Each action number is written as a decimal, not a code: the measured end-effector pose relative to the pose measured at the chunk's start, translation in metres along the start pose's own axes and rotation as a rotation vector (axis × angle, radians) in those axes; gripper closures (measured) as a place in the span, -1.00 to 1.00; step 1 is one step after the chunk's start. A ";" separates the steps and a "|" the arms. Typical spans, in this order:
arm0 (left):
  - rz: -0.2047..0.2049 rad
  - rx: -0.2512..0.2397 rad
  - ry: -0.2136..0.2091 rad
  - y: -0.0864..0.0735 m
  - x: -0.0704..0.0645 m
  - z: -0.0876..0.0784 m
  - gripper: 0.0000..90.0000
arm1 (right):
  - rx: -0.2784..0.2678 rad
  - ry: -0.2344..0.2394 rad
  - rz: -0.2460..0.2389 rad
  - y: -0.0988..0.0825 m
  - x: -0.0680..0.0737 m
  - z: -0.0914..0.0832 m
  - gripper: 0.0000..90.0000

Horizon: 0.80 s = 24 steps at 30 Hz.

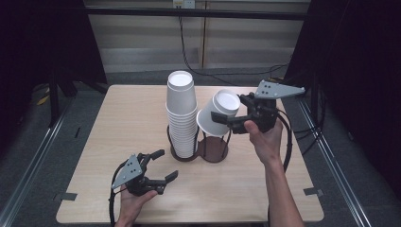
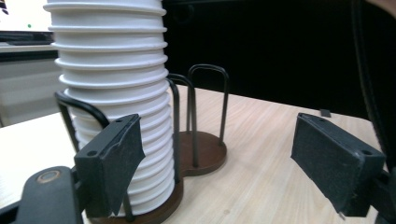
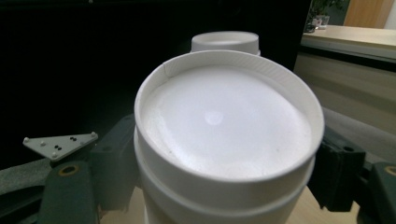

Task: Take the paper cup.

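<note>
Right tongs (image 1: 226,119) are clamped on an upturned white cup (image 1: 218,112), held tilted above the empty right ring of the holder (image 1: 213,152), just right of the stack (image 1: 181,113) in the left ring. Left tongs (image 1: 163,164) stand released and empty, low over the near-left worktop (image 1: 118,118). The cup looks like thin paper, so judged light, smooth and easily crushed; grip gently across the wall near its stiffer base rim.

White paper cup (image 1: 217,113): inverted, base uppermost, tilted toward the cup stack (image 1: 181,113), raised over the empty ring of the brown wire holder (image 1: 213,152). The stack occupies the adjacent ring, upright.
</note>
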<state>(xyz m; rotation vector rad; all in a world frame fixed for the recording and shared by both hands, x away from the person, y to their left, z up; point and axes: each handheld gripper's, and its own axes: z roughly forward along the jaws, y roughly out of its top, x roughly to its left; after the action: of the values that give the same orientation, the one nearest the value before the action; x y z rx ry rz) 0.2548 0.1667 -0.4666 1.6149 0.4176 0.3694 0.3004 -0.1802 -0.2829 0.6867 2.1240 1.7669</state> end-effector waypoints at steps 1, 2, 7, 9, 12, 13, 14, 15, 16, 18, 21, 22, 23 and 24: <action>0.000 0.000 0.000 0.000 0.000 0.000 -0.64 | 0.001 0.002 0.002 -0.002 0.000 0.001 -0.50; 0.009 0.009 -0.008 0.002 -0.002 0.001 -0.64 | 0.003 0.006 0.006 -0.005 0.001 0.002 -0.50; 0.007 0.017 -0.022 0.002 -0.001 0.003 -0.64 | 0.004 0.030 0.018 -0.016 0.005 0.006 -0.50; 0.003 0.022 -0.031 0.002 -0.002 0.004 -0.64 | 0.012 0.036 0.021 -0.022 0.008 0.008 -0.50; 0.005 0.014 -0.045 0.004 -0.003 0.005 -0.64 | 0.027 0.050 0.029 -0.035 0.013 0.012 -0.50; 0.006 0.015 -0.047 0.004 -0.003 0.006 -0.64 | 0.030 0.052 0.031 -0.038 0.014 0.013 -0.50; 0.006 0.015 -0.047 0.004 -0.003 0.006 -0.64 | 0.034 0.057 0.037 -0.042 0.014 0.014 -0.50; 0.002 0.011 -0.061 0.005 -0.003 0.006 -0.64 | 0.034 0.057 0.037 -0.042 0.014 0.014 -0.50; 0.004 0.008 -0.066 0.005 -0.005 0.008 -0.64 | 0.042 0.062 0.047 -0.050 0.014 0.017 -0.50; 0.010 0.015 -0.070 0.006 -0.005 0.009 -0.65 | 0.052 0.066 0.055 -0.057 0.014 0.020 -0.50; 0.022 0.026 -0.086 0.007 -0.006 0.011 -0.65 | 0.056 0.077 0.061 -0.066 0.017 0.023 -0.50; 0.026 0.022 -0.092 0.008 -0.006 0.012 -0.65 | 0.051 0.081 0.065 -0.068 0.018 0.023 -0.50; 0.025 0.025 -0.096 0.009 -0.007 0.012 -0.65 | 0.050 0.086 0.066 -0.070 0.019 0.024 -0.50; 0.027 0.016 -0.102 0.010 -0.007 0.013 -0.65 | 0.051 0.086 0.069 -0.072 0.020 0.024 -0.49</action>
<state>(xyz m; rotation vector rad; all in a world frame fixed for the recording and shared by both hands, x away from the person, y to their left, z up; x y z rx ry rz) 0.2553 0.1509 -0.4581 1.6489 0.3227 0.3031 0.2837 -0.1591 -0.3571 0.7180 2.2342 1.8141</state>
